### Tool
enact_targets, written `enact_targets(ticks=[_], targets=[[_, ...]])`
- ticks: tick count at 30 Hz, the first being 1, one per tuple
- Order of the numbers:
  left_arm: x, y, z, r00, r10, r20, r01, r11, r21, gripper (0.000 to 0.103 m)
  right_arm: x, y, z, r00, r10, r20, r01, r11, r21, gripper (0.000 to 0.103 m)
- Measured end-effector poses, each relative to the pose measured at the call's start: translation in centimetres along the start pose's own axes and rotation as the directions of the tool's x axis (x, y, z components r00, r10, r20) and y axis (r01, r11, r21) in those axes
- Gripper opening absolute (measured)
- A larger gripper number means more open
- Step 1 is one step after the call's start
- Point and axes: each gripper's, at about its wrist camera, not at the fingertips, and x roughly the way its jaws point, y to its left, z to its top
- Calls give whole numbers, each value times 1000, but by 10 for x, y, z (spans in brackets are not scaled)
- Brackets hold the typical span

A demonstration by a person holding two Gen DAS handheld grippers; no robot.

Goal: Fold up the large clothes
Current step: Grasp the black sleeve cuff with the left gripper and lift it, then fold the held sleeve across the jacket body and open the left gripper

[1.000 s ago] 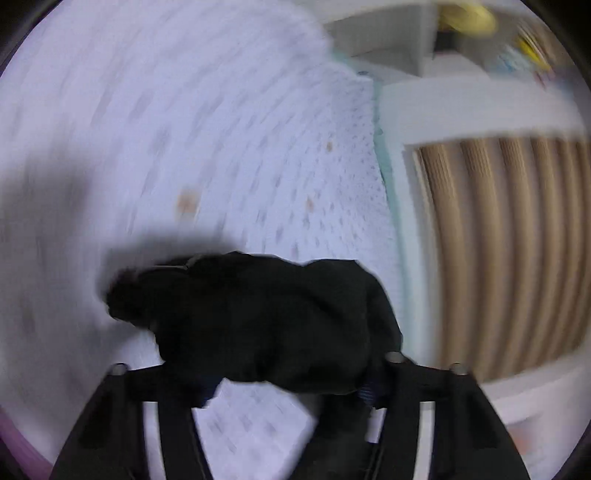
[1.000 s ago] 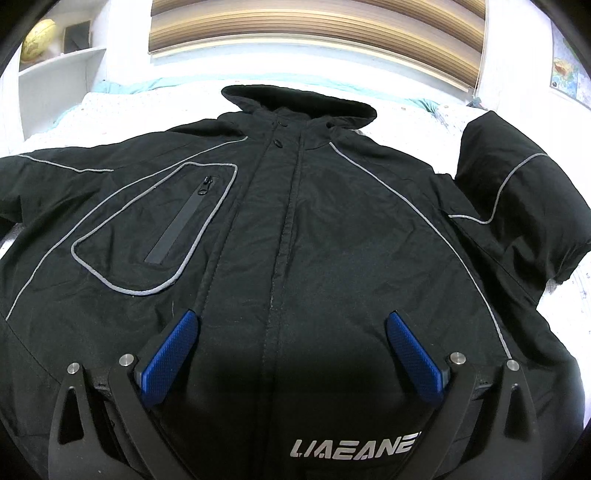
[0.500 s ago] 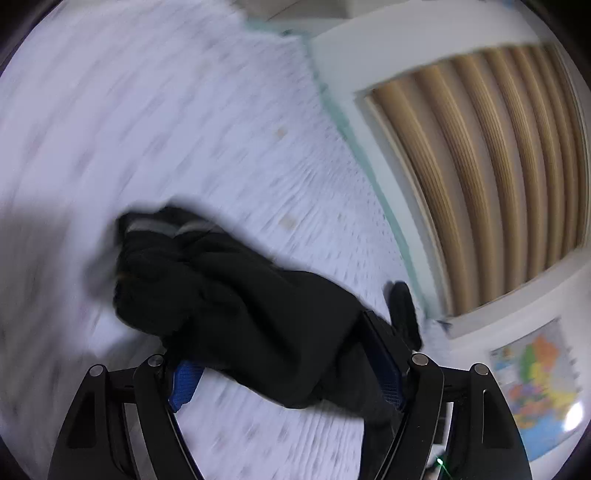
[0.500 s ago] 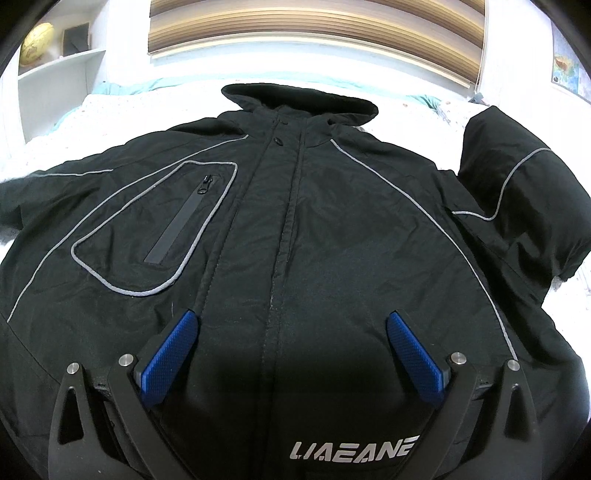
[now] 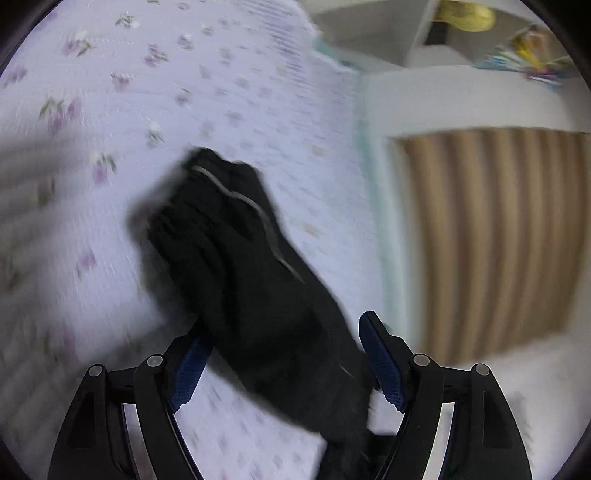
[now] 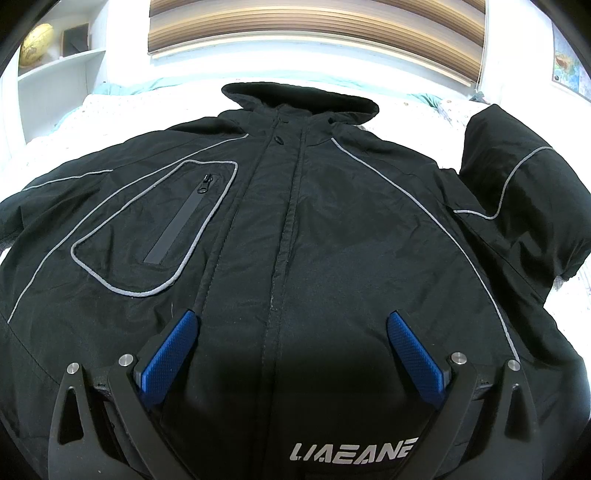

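A black jacket (image 6: pixel 332 221) with grey piping lies front-up on the bed, hood toward the headboard. Its sleeve on the right (image 6: pixel 517 206) is folded up onto itself. My right gripper (image 6: pixel 293 315) hovers open over the lower front, both blue pads clear of the cloth. In the left wrist view the other sleeve (image 5: pixel 236 236) lies bunched on the floral sheet and runs back between the jaws of my left gripper (image 5: pixel 284 325). Those jaws stand wide. The right pad is clear of the cloth and the left pad sits partly behind it.
The floral bedsheet (image 5: pixel 184 92) spreads out to the left of the sleeve. A slatted wooden headboard (image 6: pixel 314 26) closes off the far end of the bed. White shelves with a globe (image 6: pixel 37 44) stand at the left, and a map (image 6: pixel 569 62) hangs at the right.
The left jaws have spread wide and the sleeve has dropped from them onto the sheet. The left view has swung about. The right gripper and the jacket body have stayed put.
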Motion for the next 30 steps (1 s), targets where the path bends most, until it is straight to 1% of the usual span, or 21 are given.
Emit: enact_targets(ticks=[1,3,5,6,8,10,11,12,13,14,18,20,21,22,23,24,25,26,27,29,30], targets=[[4,-4,1,997,59,41,-60,998,8,72,0,0,0,1000,0,0,0,1000,0,103],[12,-23,1,978,176,108,-185,980,75,35,0,0,0,1000,2,-2,-2,1000,1,103],[19,-49,-7,955,240,176,-272,944,186,26,0,0,0,1000,4,-2,-4,1000,2,103],[17,-76,-20,947,231,223,-288,919,271,24,0,0,0,1000,5,-3,-5,1000,2,103],[13,-117,-40,955,160,251,-249,890,381,22,0,-1,0,1000,10,-4,-10,1000,5,103],[9,-166,-74,961,84,262,-214,827,519,22,0,-1,-1,1000,17,-1,-17,1000,8,103],[13,-201,-103,968,33,250,-184,769,612,22,1,-2,-1,1000,22,-1,-22,1000,12,103],[15,-216,-118,972,9,235,-165,740,652,22,1,-3,-1,1000,26,-2,-26,1000,15,103],[23,-244,-148,982,-35,187,-113,686,719,22,1,-3,-1,1000,29,-1,-29,999,18,103],[32,-263,-169,989,-57,137,-68,650,757,22,1,-4,-1,1000,31,0,-31,999,19,103],[84,-307,-246,998,-51,-26,50,562,826,22,1,-3,-1,999,35,1,-35,999,23,103],[119,-315,-287,992,-4,-124,108,522,846,22,0,-3,-1,999,33,-1,-33,999,22,103],[134,-316,-301,986,21,-168,134,511,849,22,0,-2,-1,1000,31,-2,-31,999,21,103],[156,-316,-320,970,66,-234,171,500,849,22,0,-2,-1,1000,30,-2,-30,999,20,103],[160,-311,-339,960,94,-263,184,496,849,22,-1,-1,-1,1000,31,-3,-31,999,22,103],[182,-306,-357,939,151,-309,198,497,845,22,-1,-1,-1,999,32,-4,-32,999,24,103],[189,-302,-368,927,176,-331,206,499,842,23,-1,-1,-1,999,34,-4,-34,999,26,103],[203,-295,-376,903,217,-370,218,509,833,23,-1,-1,-1,999,35,-4,-34,999,27,103],[224,-286,-387,866,286,-411,215,528,822,25,-1,-1,-1,999,35,-5,-35,999,26,103],[250,-271,-399,810,399,-430,166,548,820,28,-1,-1,-1,999,40,-2,-40,999,28,103],[268,-259,-403,760,467,-452,138,563,815,28,-1,-1,-1,999,43,-2,-43,999,30,103]])
